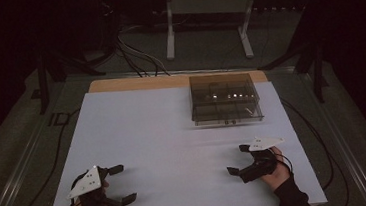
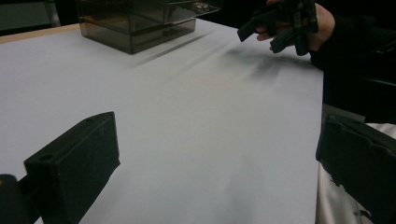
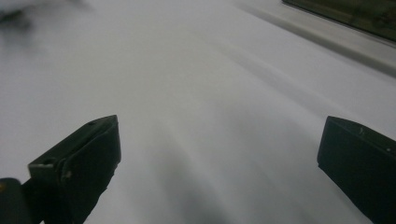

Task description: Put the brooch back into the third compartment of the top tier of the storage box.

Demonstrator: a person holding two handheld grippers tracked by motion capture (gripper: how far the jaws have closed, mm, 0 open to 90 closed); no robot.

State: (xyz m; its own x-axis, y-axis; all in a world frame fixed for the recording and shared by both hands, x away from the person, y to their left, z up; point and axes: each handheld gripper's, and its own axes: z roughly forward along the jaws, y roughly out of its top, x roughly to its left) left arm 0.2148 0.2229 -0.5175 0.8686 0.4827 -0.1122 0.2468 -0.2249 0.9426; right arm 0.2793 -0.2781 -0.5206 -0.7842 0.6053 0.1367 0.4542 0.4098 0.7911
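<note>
A white table top was seen spread across most of the high view, with a strip of bare wood along its far edge. On its far right part a smoky, see-through plastic box had been set, low and squarish, with inner dividers and a few small bright items inside that could not be made out. In the left gripper view the same box was shown at the upper left, resting flat on the white surface; in the right gripper view only a dark edge of it was caught at the upper right corner.

The left gripper was held at the near left corner of the table, well apart from the box, its grey three-cornered plate turned upward. Its jaws were spread wide, and nothing was gripped between them; only bare white surface was seen in the gap in its own view.

The right gripper was held at the near right side of the table, nearer to the box than the left one but not touching it. Its jaws were likewise parted widely and nothing was held, as was confirmed by its own view. It was also shown, with the hand around it, at the upper right of the left gripper view.
</note>
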